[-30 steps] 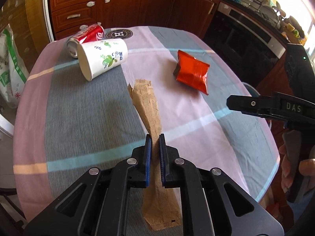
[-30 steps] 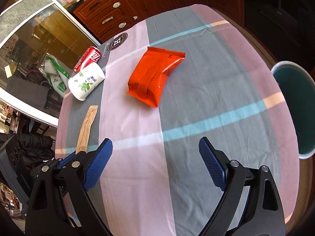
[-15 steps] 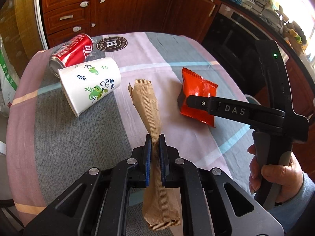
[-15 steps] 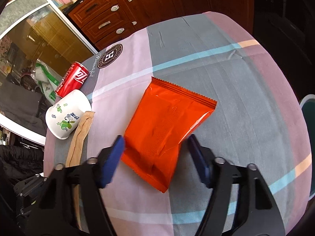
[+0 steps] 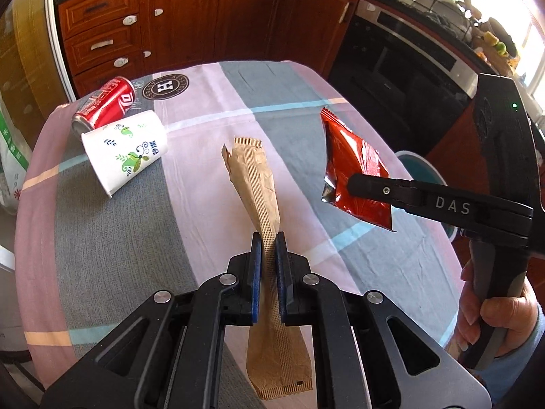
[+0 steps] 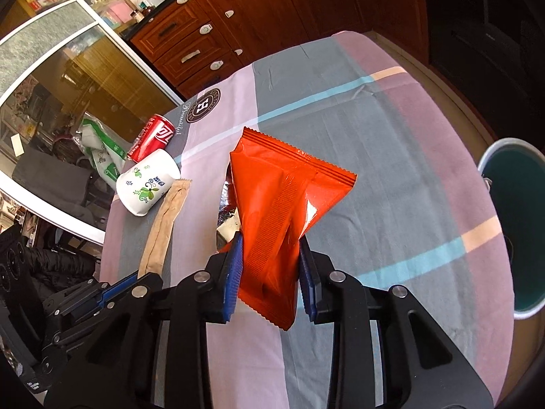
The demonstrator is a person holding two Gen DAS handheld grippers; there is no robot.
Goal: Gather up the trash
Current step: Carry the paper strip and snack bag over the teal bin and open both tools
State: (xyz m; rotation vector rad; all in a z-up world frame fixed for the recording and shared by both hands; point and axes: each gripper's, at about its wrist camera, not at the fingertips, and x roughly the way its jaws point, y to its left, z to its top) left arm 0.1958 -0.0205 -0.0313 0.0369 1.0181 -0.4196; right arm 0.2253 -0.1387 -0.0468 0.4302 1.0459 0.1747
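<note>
Left wrist view: the left gripper (image 5: 269, 250) has its blue pads pinched on a long brown crinkled paper wrapper (image 5: 253, 177), which rises clear of the round table under a checked cloth of grey, pink and pale blue bands (image 5: 112, 238). At the far left of the cloth a red drink can (image 5: 104, 105) lies on its side, touching a tipped white paper cup with a green leaf print (image 5: 127, 151). To the right, the right gripper (image 5: 354, 189) has a crumpled red foil snack packet (image 5: 354, 167) in its grip, and a hand (image 5: 490, 320) holds its handle. Dark red wooden cabinets (image 5: 204, 24) line the far wall, with a black built-in oven (image 5: 408, 64) to their right. Right wrist view: the right gripper (image 6: 270, 266) has jaws that are closing, with the red packet (image 6: 282, 204) pressed between the blue pads and lifted off the cloth (image 6: 391, 170). The can (image 6: 151, 138), cup (image 6: 146, 185) and brown wrapper (image 6: 163, 225) are on the left, with the left gripper (image 6: 112, 289) at the wrapper's near end. A round bin with a green inside and pale rim (image 6: 517, 225) stands on the floor just right of the table. A glass sliding door (image 6: 51, 51) fills the far left.
</note>
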